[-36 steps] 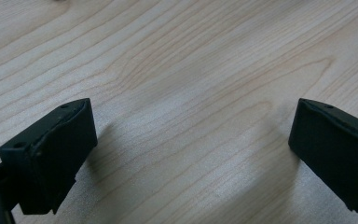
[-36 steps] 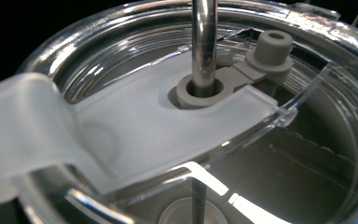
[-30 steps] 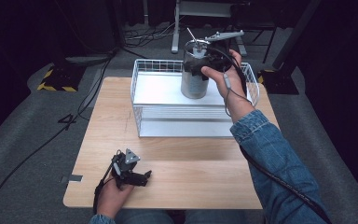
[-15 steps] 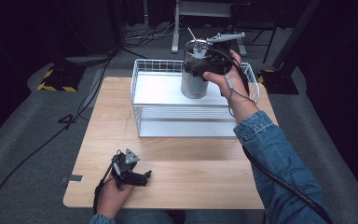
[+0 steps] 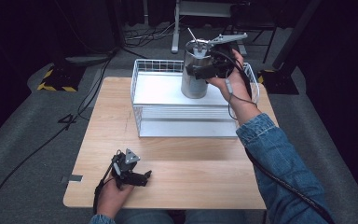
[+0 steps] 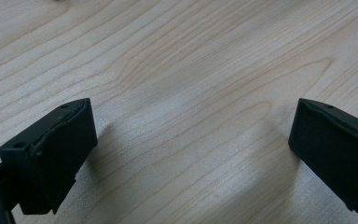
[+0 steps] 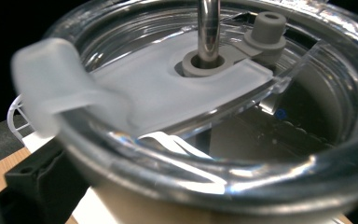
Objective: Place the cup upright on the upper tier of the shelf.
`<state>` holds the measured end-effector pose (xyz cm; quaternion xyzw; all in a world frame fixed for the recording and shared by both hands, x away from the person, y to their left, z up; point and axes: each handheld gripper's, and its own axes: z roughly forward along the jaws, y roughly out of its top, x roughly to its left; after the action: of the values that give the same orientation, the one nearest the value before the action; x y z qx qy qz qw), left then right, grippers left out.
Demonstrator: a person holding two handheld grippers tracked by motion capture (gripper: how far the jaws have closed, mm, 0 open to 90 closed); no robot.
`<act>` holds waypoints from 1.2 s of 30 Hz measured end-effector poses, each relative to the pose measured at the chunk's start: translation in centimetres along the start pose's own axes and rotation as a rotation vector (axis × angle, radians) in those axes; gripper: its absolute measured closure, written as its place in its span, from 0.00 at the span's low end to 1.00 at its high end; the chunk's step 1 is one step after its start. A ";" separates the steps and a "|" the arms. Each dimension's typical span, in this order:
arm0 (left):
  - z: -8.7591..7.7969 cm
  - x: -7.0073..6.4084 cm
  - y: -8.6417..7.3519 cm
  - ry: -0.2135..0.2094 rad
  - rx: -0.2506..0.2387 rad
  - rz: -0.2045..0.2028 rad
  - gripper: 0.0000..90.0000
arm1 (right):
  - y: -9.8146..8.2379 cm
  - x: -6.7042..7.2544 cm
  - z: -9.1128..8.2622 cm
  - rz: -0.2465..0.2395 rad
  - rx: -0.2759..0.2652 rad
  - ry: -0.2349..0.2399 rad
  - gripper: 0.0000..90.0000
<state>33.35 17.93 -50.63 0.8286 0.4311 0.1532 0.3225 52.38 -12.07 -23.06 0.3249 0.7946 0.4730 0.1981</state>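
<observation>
A steel tumbler with a clear lid and a metal straw is upright inside the white wire basket, near its back right. My right gripper is shut on the tumbler's upper body, with one black finger against its side. Whether the tumbler's base touches the basket floor, I cannot tell. My left gripper lies on the wooden table near the front left. It is open, with only bare wood between its fingers.
The basket fills the back middle of the table and has a white floor. Cables and black-and-yellow tape lie on the grey floor at the left, and a metal stand rises behind the basket.
</observation>
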 end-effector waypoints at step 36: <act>0.0 0.0 0.0 0.000 0.001 -0.001 0.01 | -3.8 0.0 -9.6 -0.021 -0.089 0.041 0.00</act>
<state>33.35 17.93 -50.63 0.8286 0.4316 0.1527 0.3223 45.18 -19.33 -21.82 0.2976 0.7800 0.5125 0.2012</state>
